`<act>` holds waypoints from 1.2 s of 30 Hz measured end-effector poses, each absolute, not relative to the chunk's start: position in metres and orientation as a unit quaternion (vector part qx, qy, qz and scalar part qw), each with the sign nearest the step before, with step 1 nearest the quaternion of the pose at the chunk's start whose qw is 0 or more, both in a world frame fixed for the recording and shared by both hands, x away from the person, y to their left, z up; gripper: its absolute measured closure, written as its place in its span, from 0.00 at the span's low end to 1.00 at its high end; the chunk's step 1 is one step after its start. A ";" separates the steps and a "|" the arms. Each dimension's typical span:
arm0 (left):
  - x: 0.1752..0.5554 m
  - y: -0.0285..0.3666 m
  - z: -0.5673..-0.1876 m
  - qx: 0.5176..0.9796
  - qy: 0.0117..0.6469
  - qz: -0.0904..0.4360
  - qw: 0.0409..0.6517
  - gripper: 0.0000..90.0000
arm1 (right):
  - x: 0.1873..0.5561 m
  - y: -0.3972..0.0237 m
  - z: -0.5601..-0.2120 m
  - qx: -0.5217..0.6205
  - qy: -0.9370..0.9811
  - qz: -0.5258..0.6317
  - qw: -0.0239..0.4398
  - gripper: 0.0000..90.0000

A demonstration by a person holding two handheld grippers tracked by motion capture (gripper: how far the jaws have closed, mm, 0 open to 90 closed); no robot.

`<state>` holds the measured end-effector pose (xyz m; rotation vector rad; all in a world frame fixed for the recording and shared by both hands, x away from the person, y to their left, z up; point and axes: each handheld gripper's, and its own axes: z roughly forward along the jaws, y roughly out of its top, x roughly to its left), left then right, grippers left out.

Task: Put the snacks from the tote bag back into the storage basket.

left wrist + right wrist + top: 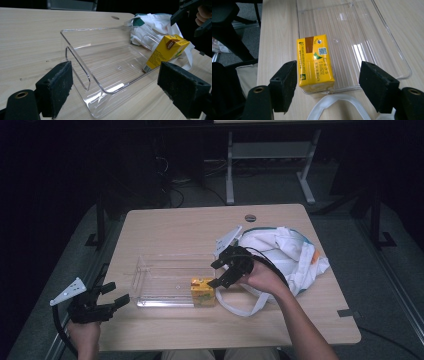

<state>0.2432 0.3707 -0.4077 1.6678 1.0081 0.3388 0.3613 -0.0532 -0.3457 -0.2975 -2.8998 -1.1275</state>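
Two grippers work at a light wooden table [165, 222], the largest thing in sight. Just behind and beside the right gripper [220, 274] lies a crumpled white cloth bag [285, 255], one of its straps looping out under that gripper's jaws. Ahead of the right gripper sits a clear plastic tray [150, 280]; seen from the left gripper [117, 294], the same tray lies straight ahead of the jaws, close but not touched. A yellow juice carton [203, 291] stands in the tray's corner nearest the right gripper, directly below and just ahead of its jaws. In the right gripper view the carton [315, 63] sits nearer one pad, with clear gaps on both sides: the right gripper is released, gripping nothing. The left gripper's jaws are spread wide too, with nothing between them but the tray's near end farther off.
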 end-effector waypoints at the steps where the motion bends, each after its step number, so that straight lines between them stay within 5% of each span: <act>1: 0.243 0.370 -0.408 0.705 0.425 0.143 0.550 0.14 | 0.361 -0.055 -0.345 -0.098 -0.928 -0.361 0.008 0.34; 36: 0.243 0.369 -0.408 0.710 0.426 0.143 0.542 0.14 | 0.354 -0.111 -0.340 -0.159 -0.905 -0.393 -0.037 0.33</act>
